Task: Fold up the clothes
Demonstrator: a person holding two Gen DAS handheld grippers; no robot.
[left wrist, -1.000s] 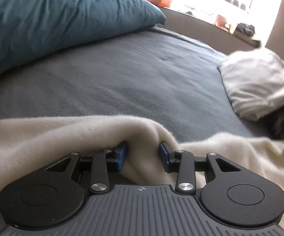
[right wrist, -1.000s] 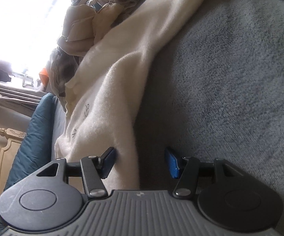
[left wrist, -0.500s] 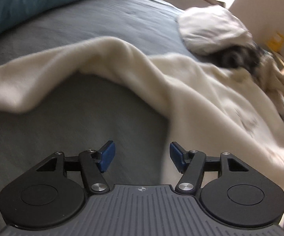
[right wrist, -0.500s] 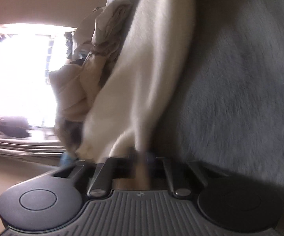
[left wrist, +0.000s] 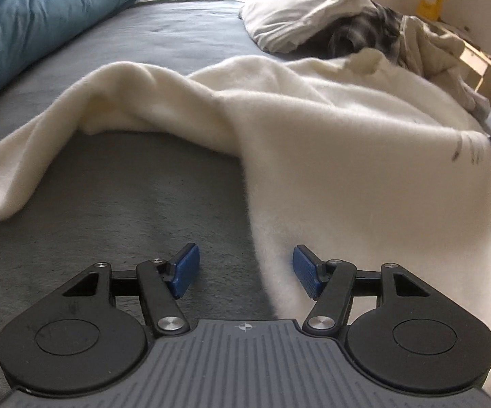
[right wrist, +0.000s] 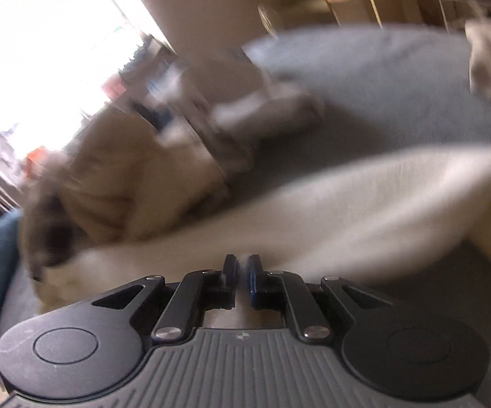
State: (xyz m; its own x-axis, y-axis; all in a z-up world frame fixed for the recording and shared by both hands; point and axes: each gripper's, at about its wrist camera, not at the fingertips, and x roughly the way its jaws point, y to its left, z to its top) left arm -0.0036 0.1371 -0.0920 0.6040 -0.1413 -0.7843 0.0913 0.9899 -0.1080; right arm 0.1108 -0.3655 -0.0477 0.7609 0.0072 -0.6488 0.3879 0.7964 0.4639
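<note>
- Grey fleece bedding [left wrist: 116, 210] covered the whole bed under both our tools, with a teal pillow [left wrist: 24, 23] off to the far left of the left gripper's view.
- We had the left gripper [left wrist: 243, 270] hovering low over the bedding with its blue pads [left wrist: 186, 268] spread wide apart and nothing between them.
- Our cream sweater [left wrist: 330, 142] lay spread ahead and to the right of that gripper. Its edge ran down close beside the right pad, though we couldn't tell if it actually touched.
- One sleeve [left wrist: 41, 142] stretched away to the left, draped flat on the bedding.
- Further ahead sat a white bundle of cloth [left wrist: 299, 10], with something dark and furry-looking [left wrist: 357, 34] beside it and a beige heap of clothes [left wrist: 428, 44] to the right.
- Right wrist view was badly motion-blurred, fair warning.
- We could still see the right gripper [right wrist: 242, 272] pinched nearly closed on a thin fold of the cream sweater, fabric showing between the pads.
- From there the sweater ran off to the right across the grey bedding, with the beige heap smeared out ahead-left and a bright window [right wrist: 58, 51] behind it.
</note>
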